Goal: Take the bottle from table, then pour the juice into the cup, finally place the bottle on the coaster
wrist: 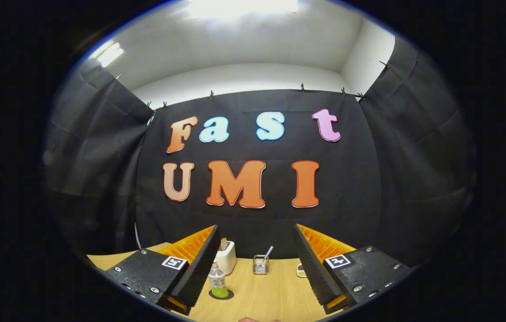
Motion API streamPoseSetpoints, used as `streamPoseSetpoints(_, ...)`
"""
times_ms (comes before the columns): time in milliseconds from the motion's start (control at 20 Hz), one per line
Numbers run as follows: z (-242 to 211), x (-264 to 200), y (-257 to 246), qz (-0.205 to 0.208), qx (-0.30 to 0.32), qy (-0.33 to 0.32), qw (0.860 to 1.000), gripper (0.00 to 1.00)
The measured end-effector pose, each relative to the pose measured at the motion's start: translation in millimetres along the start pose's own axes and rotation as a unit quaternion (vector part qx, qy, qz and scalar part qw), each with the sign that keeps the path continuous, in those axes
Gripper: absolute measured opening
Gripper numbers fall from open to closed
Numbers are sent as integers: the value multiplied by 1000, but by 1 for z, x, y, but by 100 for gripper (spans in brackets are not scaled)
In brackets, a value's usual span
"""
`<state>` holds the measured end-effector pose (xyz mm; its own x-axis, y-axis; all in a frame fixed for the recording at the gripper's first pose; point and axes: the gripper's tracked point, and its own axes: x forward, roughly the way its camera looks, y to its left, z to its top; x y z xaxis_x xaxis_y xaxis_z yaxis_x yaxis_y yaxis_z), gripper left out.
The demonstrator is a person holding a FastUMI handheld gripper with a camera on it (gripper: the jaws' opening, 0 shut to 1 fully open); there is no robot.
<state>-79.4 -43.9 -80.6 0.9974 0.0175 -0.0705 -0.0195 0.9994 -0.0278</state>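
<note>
The pale wood-grain worktop (pixel 266 290) runs back to the black cloth wall. Above it the hand-held gripper (pixel 255 261) is open, its two ridged, wedge-shaped fingers (pixel 201 268) spread wide apart and holding nothing. Beyond the fingers, near the wall, stand a white rounded container (pixel 227 257) and a small metal wire holder (pixel 260 264) with a stick in it. Just beside the left finger, a small clear plastic bottle (pixel 218 282) of greenish juice stands upright on a dark round coaster (pixel 228 295).
</note>
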Motion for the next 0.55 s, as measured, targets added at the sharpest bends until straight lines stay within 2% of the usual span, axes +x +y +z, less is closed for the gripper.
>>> streamPoseSetpoints(550,2,8,9,11,-1,-4,1000,97)
